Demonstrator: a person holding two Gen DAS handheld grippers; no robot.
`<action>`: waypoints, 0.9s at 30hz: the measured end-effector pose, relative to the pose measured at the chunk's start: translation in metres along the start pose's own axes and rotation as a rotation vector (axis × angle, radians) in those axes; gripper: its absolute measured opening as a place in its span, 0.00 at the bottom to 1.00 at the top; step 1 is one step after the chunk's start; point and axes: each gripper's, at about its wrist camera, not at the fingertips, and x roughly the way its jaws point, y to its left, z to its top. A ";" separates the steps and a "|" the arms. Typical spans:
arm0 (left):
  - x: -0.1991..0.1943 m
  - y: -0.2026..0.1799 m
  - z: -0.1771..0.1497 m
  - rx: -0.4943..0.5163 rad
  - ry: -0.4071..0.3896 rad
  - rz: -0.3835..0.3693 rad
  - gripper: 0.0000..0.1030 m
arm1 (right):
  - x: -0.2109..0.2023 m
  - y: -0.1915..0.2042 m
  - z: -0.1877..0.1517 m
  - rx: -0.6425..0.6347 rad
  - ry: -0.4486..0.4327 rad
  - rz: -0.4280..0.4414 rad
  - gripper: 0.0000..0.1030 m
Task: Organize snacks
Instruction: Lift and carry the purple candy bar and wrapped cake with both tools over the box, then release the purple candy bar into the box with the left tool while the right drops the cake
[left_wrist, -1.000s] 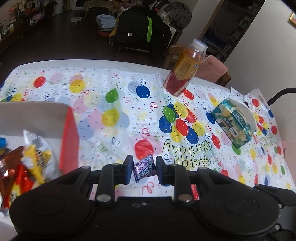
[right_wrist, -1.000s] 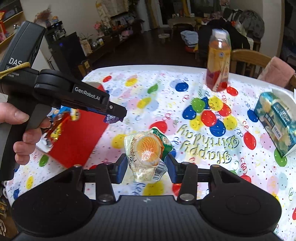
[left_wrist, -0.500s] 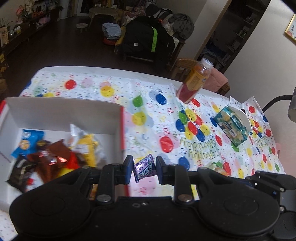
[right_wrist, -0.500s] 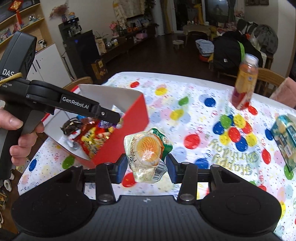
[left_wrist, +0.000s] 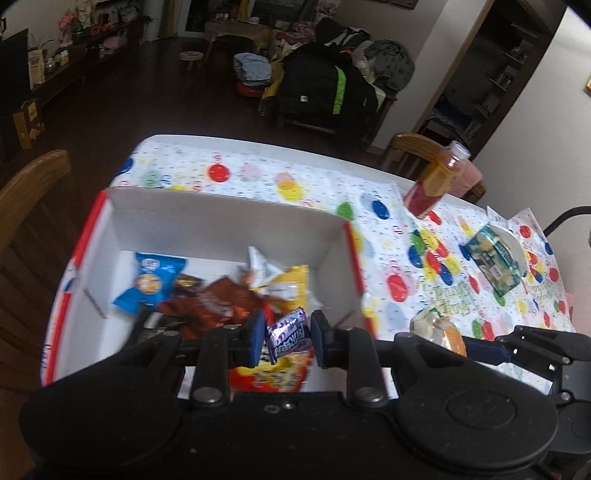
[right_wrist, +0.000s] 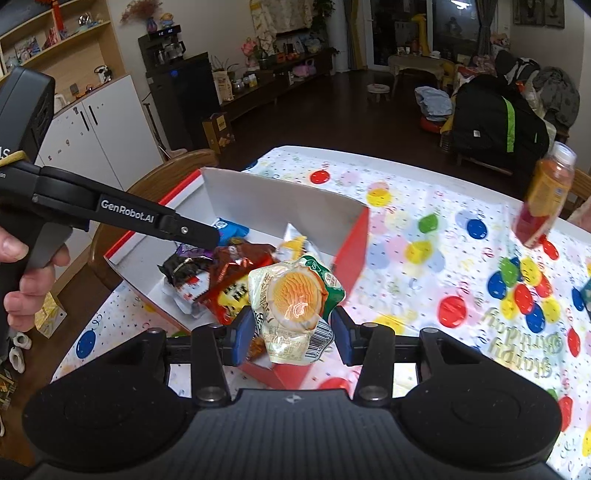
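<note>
- Both grippers have swung over from the open tablecloth (left_wrist: 258, 177) to the red-and-white box (left_wrist: 229, 221); drop-off looks near.
- Left gripper (left_wrist: 289, 338), clamped on a purple candy (left_wrist: 288, 336), now hangs above the box's snack pile.
- Right gripper (right_wrist: 293, 334) pinches the egg-print packet (right_wrist: 295, 299) at the box's near corner.
- Motion blur smears the labels; the box floor is mostly hidden.

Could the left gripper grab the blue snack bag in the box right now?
Probably not yet. The left gripper is already shut on a small purple candy wrapper, so it would have to drop that first. Otherwise the blue snack bag lies uncovered in the open white cardboard box.
</note>
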 end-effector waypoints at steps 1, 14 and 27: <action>-0.001 0.005 0.000 -0.002 0.001 0.003 0.23 | 0.004 0.004 0.002 -0.004 0.001 0.000 0.43; 0.015 0.066 0.001 0.008 0.038 0.089 0.23 | 0.070 0.032 0.022 -0.032 0.051 -0.063 0.43; 0.063 0.081 0.031 0.093 0.032 0.157 0.23 | 0.129 0.045 0.050 -0.055 0.086 -0.110 0.43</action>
